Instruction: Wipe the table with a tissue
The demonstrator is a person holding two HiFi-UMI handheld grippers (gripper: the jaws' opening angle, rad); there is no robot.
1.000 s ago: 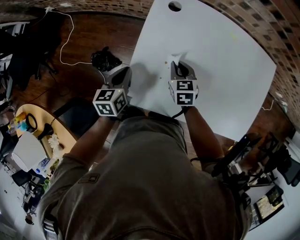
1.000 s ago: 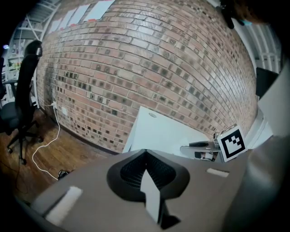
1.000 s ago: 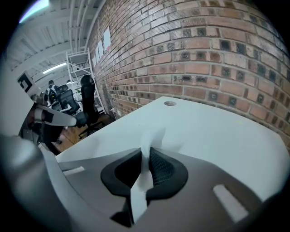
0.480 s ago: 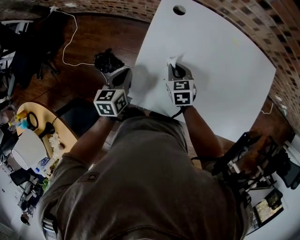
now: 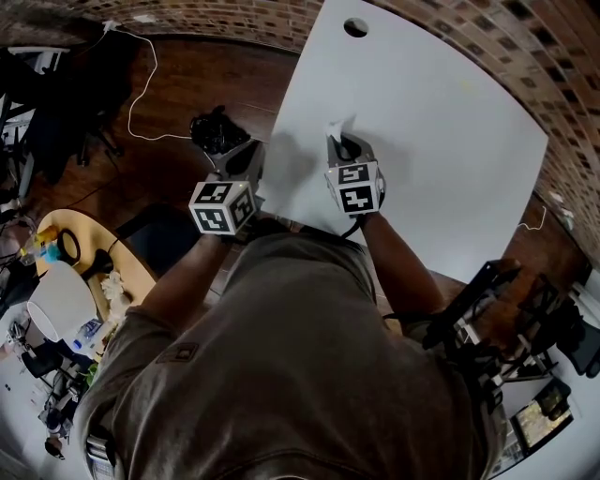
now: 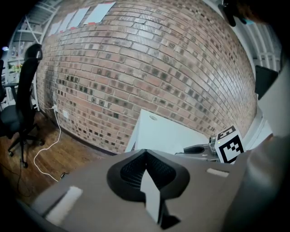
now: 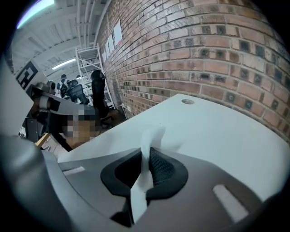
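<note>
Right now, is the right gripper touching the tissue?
Touching. The right gripper view shows the right gripper with both jaws closed on the white tissue.

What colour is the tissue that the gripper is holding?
White. The tissue shows best in the right gripper view, pinched in the right gripper.

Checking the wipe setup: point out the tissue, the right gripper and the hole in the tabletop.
tissue (image 7: 150, 138), right gripper view, tuft above the jaws.
right gripper (image 5: 342, 142), head view, between its fingertips.
hole (image 5: 355, 27), head view, its dark middle.

White tissue (image 7: 152, 136), white table (image 7: 217, 136), black-and-white patterned marker cubes (image 5: 354, 187), red-brown brick wall (image 6: 136, 68), dark wooden floor (image 5: 187, 84).
</note>
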